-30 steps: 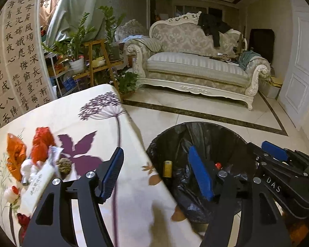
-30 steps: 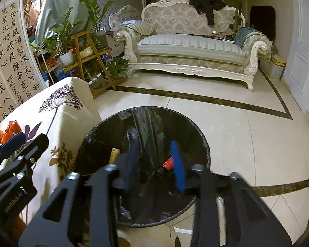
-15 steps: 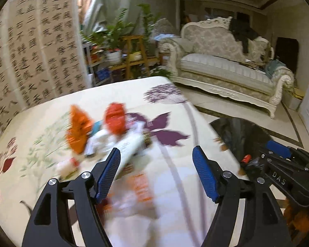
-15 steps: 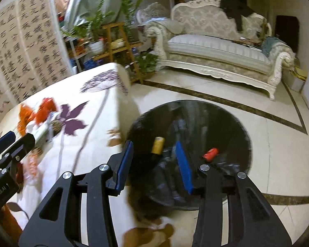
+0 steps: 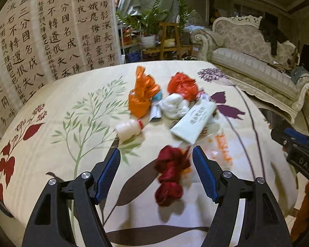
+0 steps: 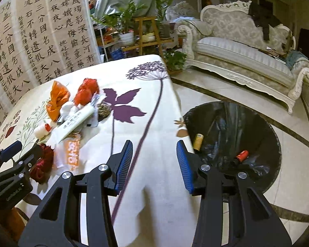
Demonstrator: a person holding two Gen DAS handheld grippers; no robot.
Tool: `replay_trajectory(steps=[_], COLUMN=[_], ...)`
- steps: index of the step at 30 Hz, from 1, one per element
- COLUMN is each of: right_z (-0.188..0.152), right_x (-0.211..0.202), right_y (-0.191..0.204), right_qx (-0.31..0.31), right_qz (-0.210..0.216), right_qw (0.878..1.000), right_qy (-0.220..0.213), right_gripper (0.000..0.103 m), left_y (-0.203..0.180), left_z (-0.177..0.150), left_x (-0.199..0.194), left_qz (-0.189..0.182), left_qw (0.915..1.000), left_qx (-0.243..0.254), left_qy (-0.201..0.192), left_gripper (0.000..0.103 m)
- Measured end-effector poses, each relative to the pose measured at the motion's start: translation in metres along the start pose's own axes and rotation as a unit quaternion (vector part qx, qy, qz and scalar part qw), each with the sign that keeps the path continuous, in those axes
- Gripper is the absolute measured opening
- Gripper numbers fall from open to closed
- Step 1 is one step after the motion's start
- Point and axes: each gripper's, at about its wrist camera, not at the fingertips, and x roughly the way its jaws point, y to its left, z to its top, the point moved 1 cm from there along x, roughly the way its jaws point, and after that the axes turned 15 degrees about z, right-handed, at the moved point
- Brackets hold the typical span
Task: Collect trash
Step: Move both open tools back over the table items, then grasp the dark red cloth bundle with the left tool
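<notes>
A pile of trash lies on the floral tablecloth point(image 5: 51, 144): a dark red crumpled bag point(image 5: 170, 175), a pale green tube point(image 5: 193, 121), a small white bottle point(image 5: 127, 128), an orange bag point(image 5: 143, 94), a red bag point(image 5: 182, 85) and white tissue point(image 5: 174, 106). My left gripper point(image 5: 156, 173) is open and empty, its jaws astride the dark red bag, just above it. My right gripper point(image 6: 154, 162) is open and empty over the table's right part, near the black-lined trash bin point(image 6: 232, 140), which holds a yellow item point(image 6: 198, 142) and a red item point(image 6: 242, 155).
The bin stands on the tiled floor right of the table edge. A sofa point(image 6: 247, 55) stands at the back right, a wooden plant stand point(image 6: 148, 35) behind the table, and a calligraphy screen point(image 5: 41, 41) on the left. An orange-printed wrapper point(image 6: 72, 154) lies by the pile.
Both grippers swung left from over the bin to over the table. The left one now faces the trash pile with the dark red bag between its jaws. Both stayed open.
</notes>
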Motion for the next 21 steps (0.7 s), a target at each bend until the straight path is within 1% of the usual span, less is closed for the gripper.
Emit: replay_trajectory(steps=[9,10,11,12,14,17,19,21], right_z=[-0.001,-0.001,-0.001,-0.001,-0.002,-0.002,-0.002,-0.002], right_x=[0.006,0.006,0.007,0.008,0.011,0.014,0.015,0.016], right_y=[0.01,0.011,0.012,0.014,0.017,0.022,0.027,0.032], right_qx=[-0.007,-0.008,-0.009,-0.009,-0.012,-0.015,-0.017,-0.021], right_qz=[0.007,0.008,0.009,0.01,0.012,0.018,0.022,0.026], right_qw=[1.0,1.0,1.0,1.0,1.0,1.0,0.999,0.999], right_qy=[0.01,0.01,0.011,0.012,0.015,0.018,0.02,0.02], right_gripper=[0.043,0.044,0.044,0.044,0.044,0.044,0.044,0.044], left_y=[0.002,0.001,0.002,0.001,0.001,0.001,0.005,0.008], left_z=[-0.009,-0.01,-0.011,-0.013,-0.016,-0.019,-0.02,-0.02], left_x=[0.017,0.017,0.017,0.018,0.019,0.016,0.014,0.011], left_qz=[-0.015,-0.016,-0.018,-0.022,-0.03,-0.039,-0.045,-0.042], left_qw=[0.9995,0.9994,0.9993,0.9991,0.9987,0.9984,0.9982,0.9985], left_qx=[0.003,0.003,0.003,0.005,0.009,0.013,0.012,0.009], left_qy=[0.029,0.031,0.032,0.036,0.041,0.038,0.038,0.034], left_gripper=[0.07,0.069,0.062,0.059,0.043,0.027,0.025,0.025])
